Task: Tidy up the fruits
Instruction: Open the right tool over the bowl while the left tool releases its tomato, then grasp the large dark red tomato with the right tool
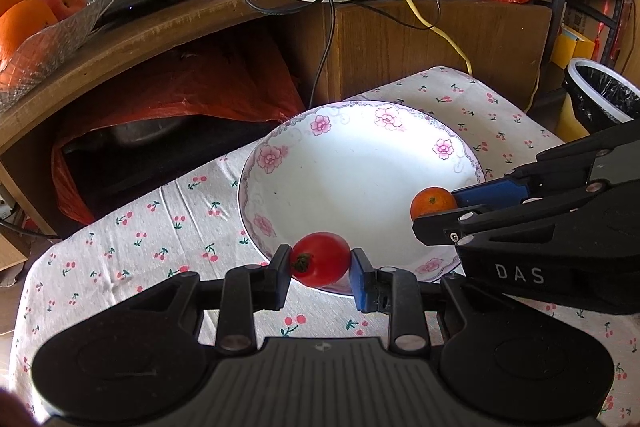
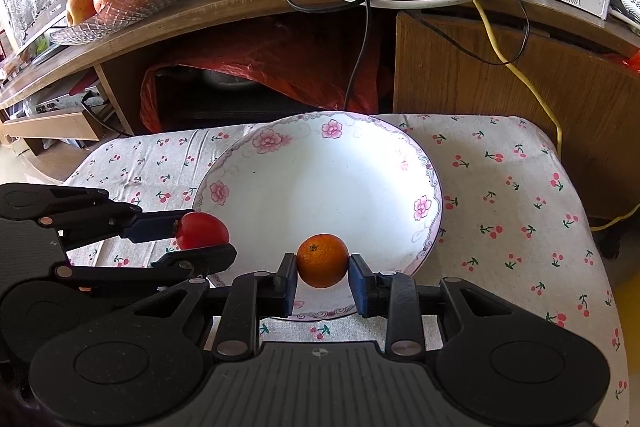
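With left gripper (image 1: 320, 263) clamping the small red tomato (image 1: 319, 259) and right gripper (image 2: 322, 279) the small round orange (image 2: 322, 260), early release risks both rolling off the white floral plate (image 2: 320, 187) rim.

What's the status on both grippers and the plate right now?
Left gripper shut on red tomato. Right gripper shut on small orange. Both over near rim of flowered plate, plate bare. Nothing in the way.
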{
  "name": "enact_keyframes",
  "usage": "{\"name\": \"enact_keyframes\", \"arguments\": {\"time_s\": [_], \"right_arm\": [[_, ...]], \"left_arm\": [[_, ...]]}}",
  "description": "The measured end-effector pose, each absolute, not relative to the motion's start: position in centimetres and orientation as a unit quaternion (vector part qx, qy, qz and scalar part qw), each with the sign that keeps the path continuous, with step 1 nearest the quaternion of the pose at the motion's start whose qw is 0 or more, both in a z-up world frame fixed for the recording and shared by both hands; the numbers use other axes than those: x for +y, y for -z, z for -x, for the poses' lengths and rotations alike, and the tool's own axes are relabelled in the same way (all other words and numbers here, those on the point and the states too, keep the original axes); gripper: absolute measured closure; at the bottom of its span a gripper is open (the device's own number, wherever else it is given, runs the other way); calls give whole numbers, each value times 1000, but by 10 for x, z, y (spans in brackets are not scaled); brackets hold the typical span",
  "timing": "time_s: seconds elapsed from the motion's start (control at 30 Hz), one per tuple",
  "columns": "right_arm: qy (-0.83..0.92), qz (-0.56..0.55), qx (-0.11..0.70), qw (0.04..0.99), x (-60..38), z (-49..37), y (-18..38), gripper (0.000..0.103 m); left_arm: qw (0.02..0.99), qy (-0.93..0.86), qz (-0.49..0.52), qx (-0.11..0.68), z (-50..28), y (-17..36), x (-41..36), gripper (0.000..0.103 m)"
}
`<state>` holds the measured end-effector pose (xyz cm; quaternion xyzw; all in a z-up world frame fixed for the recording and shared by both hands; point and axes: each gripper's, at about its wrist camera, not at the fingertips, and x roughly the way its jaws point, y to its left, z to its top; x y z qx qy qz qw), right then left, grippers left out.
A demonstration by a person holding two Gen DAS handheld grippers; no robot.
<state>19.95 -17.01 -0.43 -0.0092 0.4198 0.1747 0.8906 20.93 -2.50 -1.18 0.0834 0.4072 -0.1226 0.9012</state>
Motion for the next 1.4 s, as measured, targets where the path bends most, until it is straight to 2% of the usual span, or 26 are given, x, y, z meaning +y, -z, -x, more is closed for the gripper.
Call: {"name": "enact_keyframes", "arguments": {"time_s": [0.23, 0.5, 0.67, 1.4], "right_arm": [[-170, 10, 423, 890, -171, -200, 5, 75], [-163, 10, 421, 892, -173, -201, 4, 70], [-159, 8, 419, 894, -175, -200, 4, 69], [-166, 8, 419, 892, -175, -181, -4, 68]], "left_arm": [[902, 121, -89, 405, -208, 12, -27, 64], [902, 119, -84, 407, -209, 12, -25, 61], [902, 118, -79, 408, -210, 12, -24, 57], [900, 127, -74, 411, -196, 6, -21, 56]]}}
